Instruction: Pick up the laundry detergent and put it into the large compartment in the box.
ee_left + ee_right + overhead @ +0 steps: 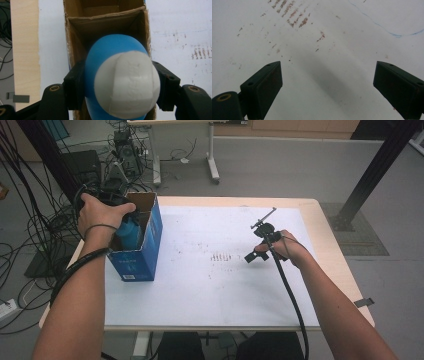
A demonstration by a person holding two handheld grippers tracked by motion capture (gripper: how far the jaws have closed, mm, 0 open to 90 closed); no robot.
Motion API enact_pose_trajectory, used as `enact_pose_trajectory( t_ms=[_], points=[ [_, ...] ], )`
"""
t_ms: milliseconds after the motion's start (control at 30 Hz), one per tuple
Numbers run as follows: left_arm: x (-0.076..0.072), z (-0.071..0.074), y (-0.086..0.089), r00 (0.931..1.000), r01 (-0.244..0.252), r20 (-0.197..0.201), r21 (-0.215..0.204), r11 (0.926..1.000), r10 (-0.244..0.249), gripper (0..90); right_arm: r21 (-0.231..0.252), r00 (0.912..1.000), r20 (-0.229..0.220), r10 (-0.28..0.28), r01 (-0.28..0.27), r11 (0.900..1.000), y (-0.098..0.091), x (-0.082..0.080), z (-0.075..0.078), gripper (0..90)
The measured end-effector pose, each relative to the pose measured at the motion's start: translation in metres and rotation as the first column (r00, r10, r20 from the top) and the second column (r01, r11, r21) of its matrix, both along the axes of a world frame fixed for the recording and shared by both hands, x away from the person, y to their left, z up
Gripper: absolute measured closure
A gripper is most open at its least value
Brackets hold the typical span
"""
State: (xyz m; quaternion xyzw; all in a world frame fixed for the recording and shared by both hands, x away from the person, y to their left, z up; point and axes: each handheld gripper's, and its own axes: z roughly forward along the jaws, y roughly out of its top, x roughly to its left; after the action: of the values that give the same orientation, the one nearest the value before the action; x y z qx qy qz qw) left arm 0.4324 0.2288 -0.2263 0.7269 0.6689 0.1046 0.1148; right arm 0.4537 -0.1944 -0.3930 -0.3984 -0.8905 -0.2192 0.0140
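Observation:
A blue bottle with a white cap sits between the jaws of my left gripper, which is shut on it. The bottle hangs in the open top of a blue cardboard box at the table's left side, partly inside it. The box's brown inner walls show beyond the bottle. My left gripper is mostly hidden under the hand. My right gripper rests low over the white table sheet at centre right. Its jaws stand wide open with nothing between them.
The white sheet covers most of the wooden table and bears brown smudges near the middle. Cables and equipment lie on the floor beyond the left edge. A black post stands at the far right.

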Motion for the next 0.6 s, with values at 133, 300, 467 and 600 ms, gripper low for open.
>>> enact_pose_trajectory(
  t_ms=[133,300,467,600],
  points=[
    [0.001,-0.006,-0.001,1.0000,0.002,0.003,0.002,1.0000,-0.002,37.9,-0.002,1.0000,-0.003,0.001,-0.001,1.0000,0.000,0.000,-0.001,8.2],
    [0.002,-0.013,0.000,1.0000,-0.003,-0.009,0.006,1.0000,0.003,38.0,-0.004,1.0000,-0.007,-0.002,0.002,1.0000,0.000,0.000,-0.001,8.3],
    [0.001,-0.019,0.001,0.9999,-0.010,-0.013,0.007,0.9999,0.010,37.9,-0.005,1.0000,-0.007,-0.003,0.003,1.0000,0.000,0.000,-0.002,8.3],
    [0.000,-0.024,0.001,0.9997,-0.001,-0.026,0.006,1.0000,0.001,38.0,-0.007,1.0000,-0.007,-0.003,0.003,1.0000,-0.001,0.000,-0.001,8.3]
  ],
)
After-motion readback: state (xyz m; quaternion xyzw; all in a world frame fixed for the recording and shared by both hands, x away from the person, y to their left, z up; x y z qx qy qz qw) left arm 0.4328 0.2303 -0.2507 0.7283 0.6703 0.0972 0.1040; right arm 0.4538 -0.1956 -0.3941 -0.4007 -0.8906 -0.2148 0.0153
